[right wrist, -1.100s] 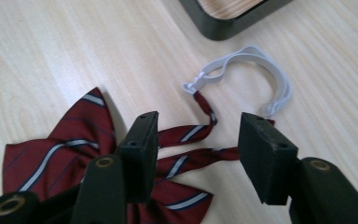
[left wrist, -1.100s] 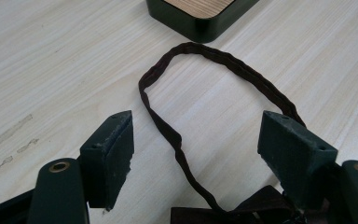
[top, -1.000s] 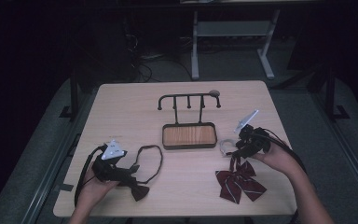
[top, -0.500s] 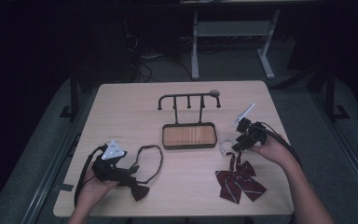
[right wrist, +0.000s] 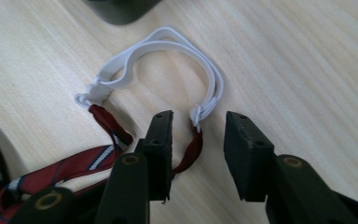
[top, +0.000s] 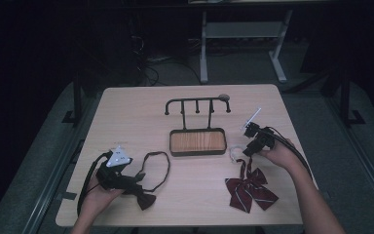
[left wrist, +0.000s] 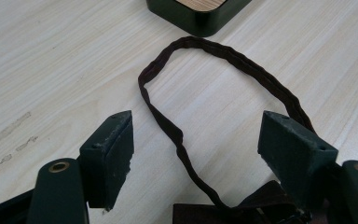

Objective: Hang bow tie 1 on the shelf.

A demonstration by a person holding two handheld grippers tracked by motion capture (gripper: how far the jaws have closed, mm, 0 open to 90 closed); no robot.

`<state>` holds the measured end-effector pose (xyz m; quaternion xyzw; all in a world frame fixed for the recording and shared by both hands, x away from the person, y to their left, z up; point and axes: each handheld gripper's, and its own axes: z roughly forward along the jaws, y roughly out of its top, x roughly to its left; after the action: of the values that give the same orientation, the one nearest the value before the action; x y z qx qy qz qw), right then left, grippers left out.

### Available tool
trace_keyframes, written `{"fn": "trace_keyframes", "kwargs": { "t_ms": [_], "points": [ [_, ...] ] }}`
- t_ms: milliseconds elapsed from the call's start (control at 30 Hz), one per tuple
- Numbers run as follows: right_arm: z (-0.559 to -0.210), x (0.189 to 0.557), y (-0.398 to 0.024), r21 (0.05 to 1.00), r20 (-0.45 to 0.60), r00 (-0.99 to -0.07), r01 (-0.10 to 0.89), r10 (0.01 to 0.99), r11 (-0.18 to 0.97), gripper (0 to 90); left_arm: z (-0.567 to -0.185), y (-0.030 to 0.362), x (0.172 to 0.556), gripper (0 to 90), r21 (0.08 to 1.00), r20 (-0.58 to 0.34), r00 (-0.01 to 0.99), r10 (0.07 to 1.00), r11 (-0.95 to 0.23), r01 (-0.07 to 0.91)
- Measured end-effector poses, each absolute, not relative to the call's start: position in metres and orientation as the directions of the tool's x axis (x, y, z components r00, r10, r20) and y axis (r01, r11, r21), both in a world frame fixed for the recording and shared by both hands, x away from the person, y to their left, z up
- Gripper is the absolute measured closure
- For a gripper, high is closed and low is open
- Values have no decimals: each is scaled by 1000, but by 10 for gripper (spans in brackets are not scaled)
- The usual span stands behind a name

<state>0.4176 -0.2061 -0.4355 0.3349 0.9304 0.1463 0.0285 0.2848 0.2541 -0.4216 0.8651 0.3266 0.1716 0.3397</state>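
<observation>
Dark floor and metal table legs sit behind a light wooden table [top: 141, 112]. On the table stands a small black rack with hooks [top: 197, 103], and its base is a wooden tray [top: 197, 142].

On the left, a hand holds the left gripper [top: 126, 181] low over the table. Its two black jaws are wide apart and hold nothing. A dark brown bow tie [top: 143, 197] lies right by the jaws, and its thin loop strap [left wrist: 223, 56] runs out between them and curls toward the tray. One side of the loop passes behind the jaw on the right of the left gripper view; I cannot tell if it touches.

On the right, a hand holds the right gripper [top: 246, 152] just above the red striped bow tie [top: 250, 190], which lies flat near the front edge. These jaws are partly apart. The white stretchy band [right wrist: 168, 51] of that tie sits just past the jaw tips, and the spot where the white meets the red strap [right wrist: 191, 149] is between the two jaws. The jaws are not squeezing it.
</observation>
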Motion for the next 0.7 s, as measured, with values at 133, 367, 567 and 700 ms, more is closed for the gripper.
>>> {"fn": "trace_keyframes", "kwargs": {
  "t_ms": [133,367,567,700],
  "points": [
    [-437,419,-205,284,42,-775,614,631,736,670,-422,253,284,272,702,77,728,681,-556,445],
    [-441,421,-204,261,42,-770,624,637,737,761,-421,254,285,272,703,82,727,682,-556,444],
    [-441,421,-202,253,33,-776,616,629,746,829,-421,254,285,272,704,82,727,682,-556,442],
    [-440,419,-202,252,38,-779,613,626,749,838,-421,255,285,272,705,80,723,686,-552,446]
  ]
}}
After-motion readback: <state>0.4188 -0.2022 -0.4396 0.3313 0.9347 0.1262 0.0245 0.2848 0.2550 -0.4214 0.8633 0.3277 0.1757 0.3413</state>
